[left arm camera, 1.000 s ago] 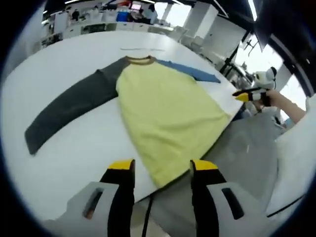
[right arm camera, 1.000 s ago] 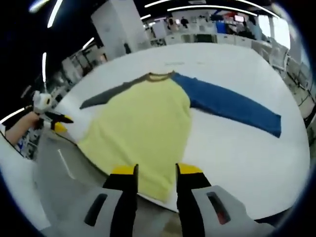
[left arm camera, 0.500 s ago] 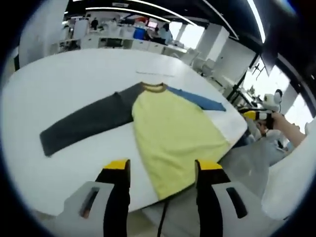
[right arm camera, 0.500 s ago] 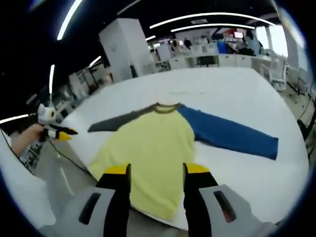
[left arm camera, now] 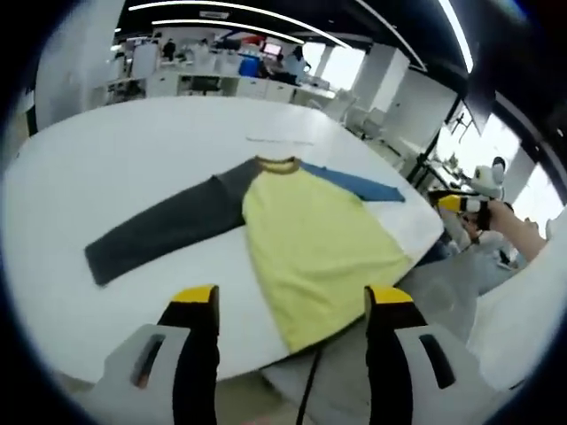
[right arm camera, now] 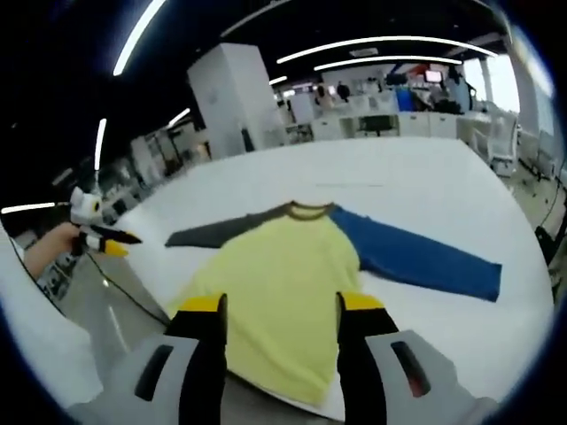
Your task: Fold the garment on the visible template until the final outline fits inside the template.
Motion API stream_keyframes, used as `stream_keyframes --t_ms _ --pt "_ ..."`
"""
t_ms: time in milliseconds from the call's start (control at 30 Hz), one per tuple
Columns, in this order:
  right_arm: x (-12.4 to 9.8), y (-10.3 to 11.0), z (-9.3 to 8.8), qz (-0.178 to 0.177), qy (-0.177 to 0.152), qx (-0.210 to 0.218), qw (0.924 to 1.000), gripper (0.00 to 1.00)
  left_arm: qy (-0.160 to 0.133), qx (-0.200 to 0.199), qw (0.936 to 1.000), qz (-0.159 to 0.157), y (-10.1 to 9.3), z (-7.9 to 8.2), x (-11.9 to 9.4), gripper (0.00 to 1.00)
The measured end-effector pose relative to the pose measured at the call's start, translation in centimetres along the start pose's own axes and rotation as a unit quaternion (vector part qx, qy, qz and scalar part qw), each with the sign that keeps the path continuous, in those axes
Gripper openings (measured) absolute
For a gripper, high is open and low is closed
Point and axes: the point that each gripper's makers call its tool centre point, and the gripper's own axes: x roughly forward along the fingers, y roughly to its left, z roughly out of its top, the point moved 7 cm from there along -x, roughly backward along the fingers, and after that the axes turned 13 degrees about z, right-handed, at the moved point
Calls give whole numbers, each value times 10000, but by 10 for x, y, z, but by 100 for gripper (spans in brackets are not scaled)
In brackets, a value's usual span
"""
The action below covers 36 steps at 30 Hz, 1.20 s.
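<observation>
A long-sleeved shirt lies flat and unfolded on the white table [left arm camera: 106, 150]. It has a yellow body [left arm camera: 314, 243], a dark grey sleeve [left arm camera: 164, 228], a blue sleeve [left arm camera: 354, 184] and a brown collar [left arm camera: 277, 163]. A faint thin line [left arm camera: 279, 140] marks the table beyond the collar. My left gripper [left arm camera: 292, 301] hovers open off the table's near edge, short of the hem, holding nothing. In the right gripper view the yellow body [right arm camera: 275, 274], blue sleeve [right arm camera: 416, 261] and grey sleeve [right arm camera: 217, 233] spread ahead of my open, empty right gripper [right arm camera: 282, 305].
The hem hangs close to the table's near edge [left arm camera: 354, 329], with grey floor [left arm camera: 443, 292] and a dark cable [left arm camera: 306, 398] below. A hand holds the right gripper [left arm camera: 461, 202] out at the side. A white pillar [right arm camera: 226, 97] and office desks [left arm camera: 213, 80] stand behind.
Both cameras have pulled back and risen, so the shirt looks smaller and farther. Both grippers' jaws stand a little wider apart. The shirt itself has not moved.
</observation>
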Motion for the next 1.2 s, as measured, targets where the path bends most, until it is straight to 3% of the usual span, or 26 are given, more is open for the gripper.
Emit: stream_keyframes --t_ms 367,467,700,1200 --pt "-9 6 2 25 -20 -58 10000 62 -131 -79 9999 56 7 4 -2 76" --pt "-11 8 4 34 -114 -18 9999 64 -83 -159 9997 187 16 0 -3 79" --pt "-13 10 -2 -69 28 28 10000 74 -96 -201 9994 249 23 -2 -13 83" --pt "-29 14 6 -67 -47 52 10000 82 -62 -231 9994 231 19 -2 -26 91"
